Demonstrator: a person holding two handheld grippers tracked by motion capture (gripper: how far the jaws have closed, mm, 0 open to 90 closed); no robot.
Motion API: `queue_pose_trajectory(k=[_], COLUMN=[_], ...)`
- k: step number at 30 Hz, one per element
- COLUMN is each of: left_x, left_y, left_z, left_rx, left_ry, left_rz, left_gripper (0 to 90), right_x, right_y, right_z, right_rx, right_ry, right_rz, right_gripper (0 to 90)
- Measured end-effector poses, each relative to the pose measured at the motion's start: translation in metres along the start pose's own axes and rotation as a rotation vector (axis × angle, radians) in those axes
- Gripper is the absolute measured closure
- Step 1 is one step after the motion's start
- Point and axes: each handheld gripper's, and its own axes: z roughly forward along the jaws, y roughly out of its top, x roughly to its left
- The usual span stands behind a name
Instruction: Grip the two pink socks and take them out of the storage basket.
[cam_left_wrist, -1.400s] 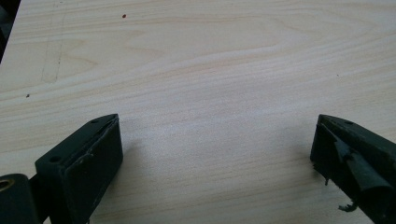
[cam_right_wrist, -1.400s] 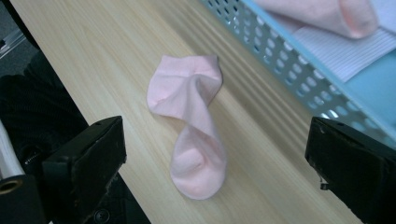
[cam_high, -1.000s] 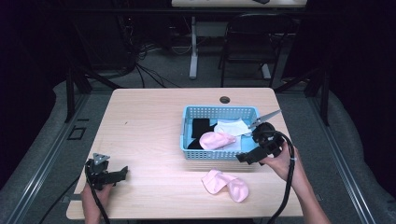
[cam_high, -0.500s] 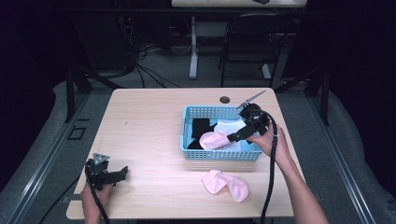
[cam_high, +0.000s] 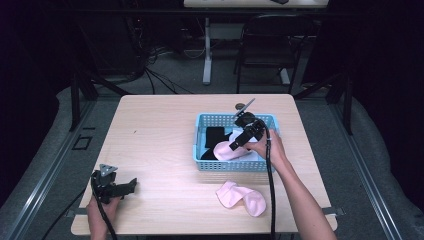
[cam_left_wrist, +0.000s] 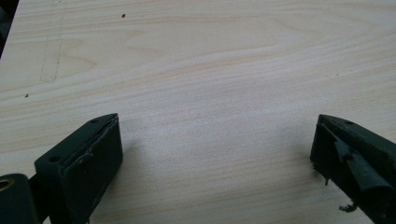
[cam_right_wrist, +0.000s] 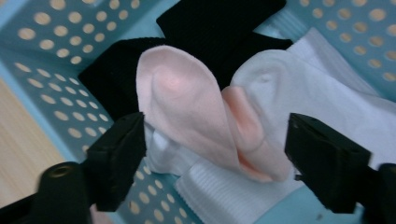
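Right gripper is hanging over the blue basket, its jaws spread wide on both sides of a pink sock and gripping nothing. That sock is lying on white and black socks. Another pink sock is lying on the table. Left gripper is sitting wide apart over bare wood.

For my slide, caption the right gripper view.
Open right gripper poised over a pink sock in the perforated blue plastic basket.
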Motion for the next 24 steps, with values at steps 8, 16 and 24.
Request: queue_pose_trajectory(k=[8, 16, 24], left_x=[0.0, 0.0, 0.0], left_y=[0.0, 0.0, 0.0], left_z=[0.0, 0.0, 0.0], left_rx=[0.0, 0.0, -0.002], left_ry=[-0.001, -0.001, -0.002], left_rz=[0.0, 0.0, -0.002], left_gripper=[2.4, 2.4, 2.4], right_x=[0.001, 0.002, -0.009], right_y=[0.011, 0.009, 0.006], right_z=[0.039, 0.045, 0.026], right_rx=[0.129, 0.153, 0.093], right_ry=[-0.028, -0.085, -0.056], right_rz=[-0.012, -0.011, 0.033], right_gripper=[50.0, 81.7, 84.8])
